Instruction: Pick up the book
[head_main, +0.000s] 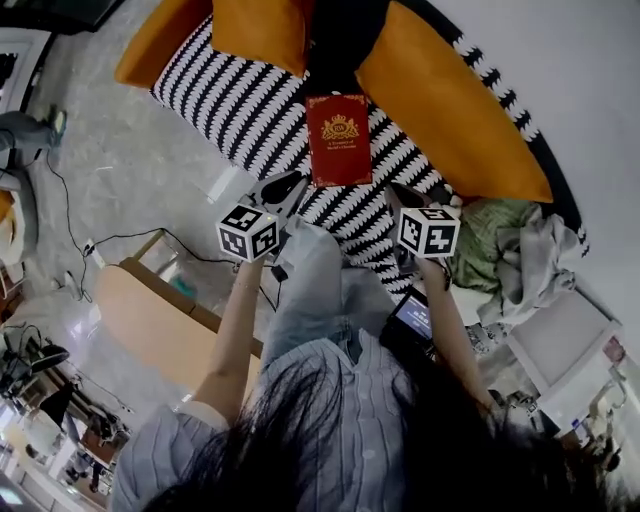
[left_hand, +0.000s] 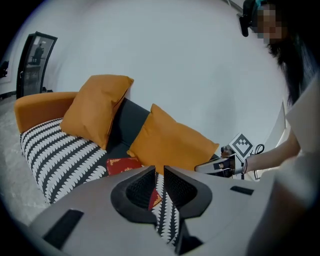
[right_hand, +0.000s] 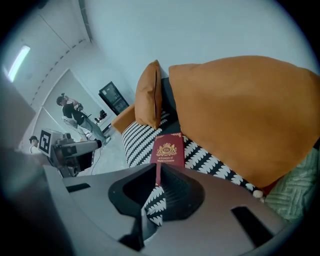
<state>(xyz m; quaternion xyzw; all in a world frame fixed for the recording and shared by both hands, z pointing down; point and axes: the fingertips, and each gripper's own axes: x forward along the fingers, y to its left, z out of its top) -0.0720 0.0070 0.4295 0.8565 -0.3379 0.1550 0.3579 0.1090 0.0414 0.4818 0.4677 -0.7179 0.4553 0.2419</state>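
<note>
A dark red book (head_main: 338, 138) with a gold crest lies flat on the black-and-white patterned sofa seat (head_main: 240, 100), between two orange cushions. My left gripper (head_main: 292, 186) hovers just short of the book's near left corner, jaws shut and empty. My right gripper (head_main: 396, 192) hangs by the near right corner, also shut with nothing in it. In the left gripper view the book (left_hand: 123, 164) lies just beyond the closed jaws (left_hand: 158, 171), with the right gripper (left_hand: 220, 164) off to the right. In the right gripper view the book (right_hand: 168, 149) sits straight ahead of the shut jaws (right_hand: 156, 169).
Orange cushions (head_main: 450, 100) (head_main: 262, 30) lean at the sofa back. A green cloth (head_main: 490, 235) and grey fabric (head_main: 540, 255) lie at the sofa's right end. A low wooden table (head_main: 160, 320) stands by my left leg. Cables (head_main: 100, 240) trail on the floor; white boxes (head_main: 560, 340) stand at the right.
</note>
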